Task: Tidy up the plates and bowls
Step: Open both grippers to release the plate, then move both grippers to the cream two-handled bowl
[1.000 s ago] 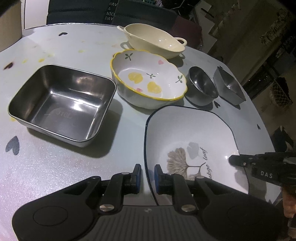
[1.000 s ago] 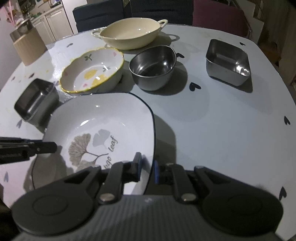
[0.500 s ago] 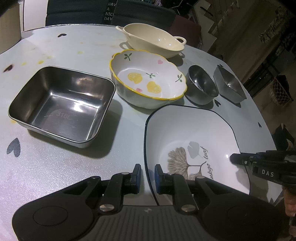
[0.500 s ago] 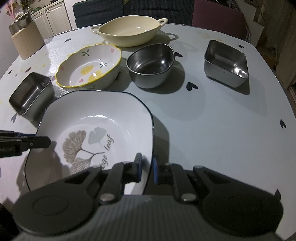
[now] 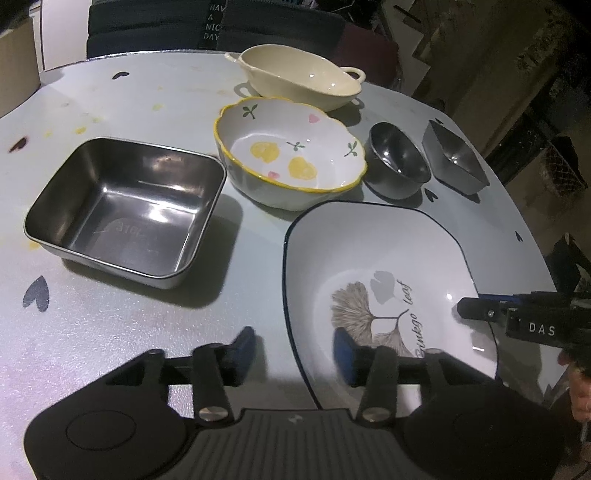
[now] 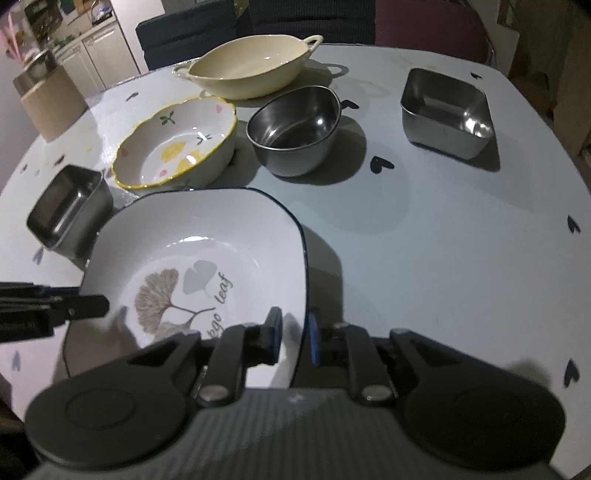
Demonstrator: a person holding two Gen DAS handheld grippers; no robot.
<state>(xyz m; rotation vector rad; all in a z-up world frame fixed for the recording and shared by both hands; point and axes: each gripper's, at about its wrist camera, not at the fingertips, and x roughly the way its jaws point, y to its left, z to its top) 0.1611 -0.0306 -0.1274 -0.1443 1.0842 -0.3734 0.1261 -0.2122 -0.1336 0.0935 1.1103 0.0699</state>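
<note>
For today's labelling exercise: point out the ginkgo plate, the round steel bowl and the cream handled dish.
ginkgo plate (image 6: 221,236), right wrist view, on its bare white inside above the leaf print.
round steel bowl (image 6: 295,129), right wrist view, on its inner wall.
cream handled dish (image 5: 295,74), left wrist view, on its inner wall.

Dark chairs, cardboard box.

- Your left gripper has let go: its fingers, pinched on the plate rim before, now stand wide apart either side of that rim.
- Your right gripper has parted slightly at the plate's opposite rim; whether it still grips, you cannot tell.
- The plate has shifted slightly.
</note>
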